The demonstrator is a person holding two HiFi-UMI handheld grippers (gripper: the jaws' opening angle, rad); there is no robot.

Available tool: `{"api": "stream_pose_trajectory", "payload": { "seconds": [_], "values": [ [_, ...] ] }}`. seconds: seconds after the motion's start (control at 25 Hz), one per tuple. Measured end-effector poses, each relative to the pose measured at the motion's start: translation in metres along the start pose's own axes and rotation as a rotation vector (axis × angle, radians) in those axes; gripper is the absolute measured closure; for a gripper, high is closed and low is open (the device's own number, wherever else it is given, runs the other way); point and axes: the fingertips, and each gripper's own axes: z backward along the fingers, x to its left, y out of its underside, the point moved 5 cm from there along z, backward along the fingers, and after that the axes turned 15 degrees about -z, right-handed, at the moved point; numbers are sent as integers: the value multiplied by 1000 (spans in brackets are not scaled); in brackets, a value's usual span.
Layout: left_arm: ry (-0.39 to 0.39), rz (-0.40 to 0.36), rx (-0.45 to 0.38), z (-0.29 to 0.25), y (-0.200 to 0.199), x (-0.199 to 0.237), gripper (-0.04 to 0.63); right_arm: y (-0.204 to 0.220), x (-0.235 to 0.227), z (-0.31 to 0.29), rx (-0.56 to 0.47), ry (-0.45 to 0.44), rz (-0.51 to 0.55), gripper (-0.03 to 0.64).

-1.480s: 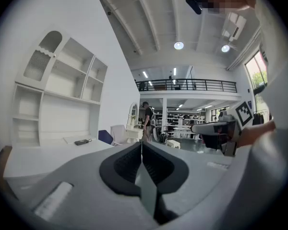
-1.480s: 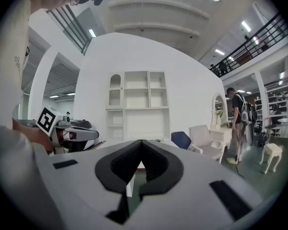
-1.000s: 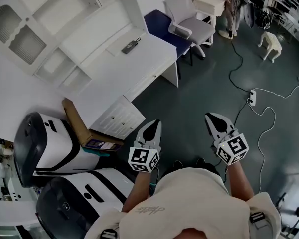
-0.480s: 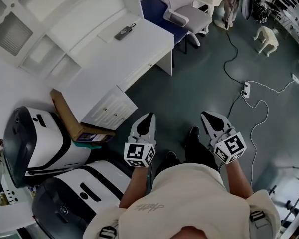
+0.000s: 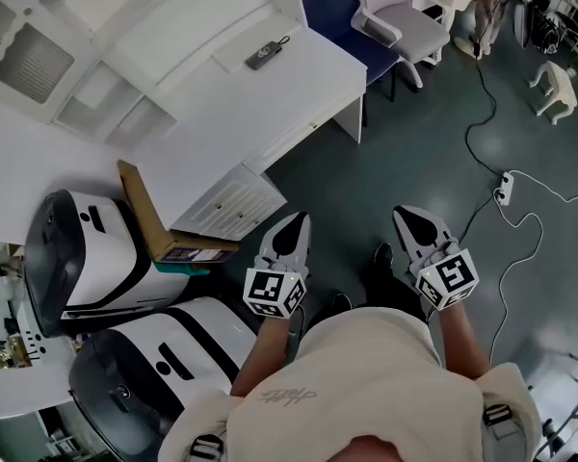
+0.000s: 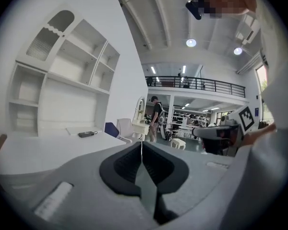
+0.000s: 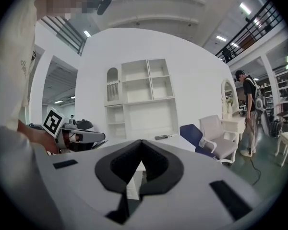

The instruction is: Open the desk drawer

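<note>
The white desk (image 5: 270, 89) with its shelf hutch fills the upper left of the head view. A long shallow drawer (image 5: 303, 131) runs under the desktop, and a drawer unit (image 5: 233, 205) with small handles stands at the desk's near end; all are closed. My left gripper (image 5: 297, 222) hangs just right of that unit, apart from it, shut and empty. My right gripper (image 5: 412, 217) floats over the dark floor, also shut and empty. In the left gripper view the left gripper's (image 6: 141, 145) jaws meet beyond the desktop (image 6: 48, 150). The right gripper's (image 7: 141, 142) jaws also meet.
A dark handset (image 5: 267, 54) lies on the desktop. A cardboard box (image 5: 144, 215) and two white-and-black machines (image 5: 87, 258) crowd the left. A blue chair (image 5: 332, 3) and grey chair (image 5: 405, 17) stand beyond the desk. A power strip with cables (image 5: 506, 183) lies on the floor at right.
Both grippers have moved forward and a little down, still shut. The drawer unit now lies nearer the left gripper's tip, and the head view has shifted so the desk sits further right.
</note>
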Motion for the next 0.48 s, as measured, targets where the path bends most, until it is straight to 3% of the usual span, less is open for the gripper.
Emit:
{"api": "stream_pose_trajectory", "payload": {
  "seconds": [0.48],
  "values": [
    [-93,-33,61,-120,-30,3,577,-45,-137,-61,22,-113,-24,615]
  ]
}}
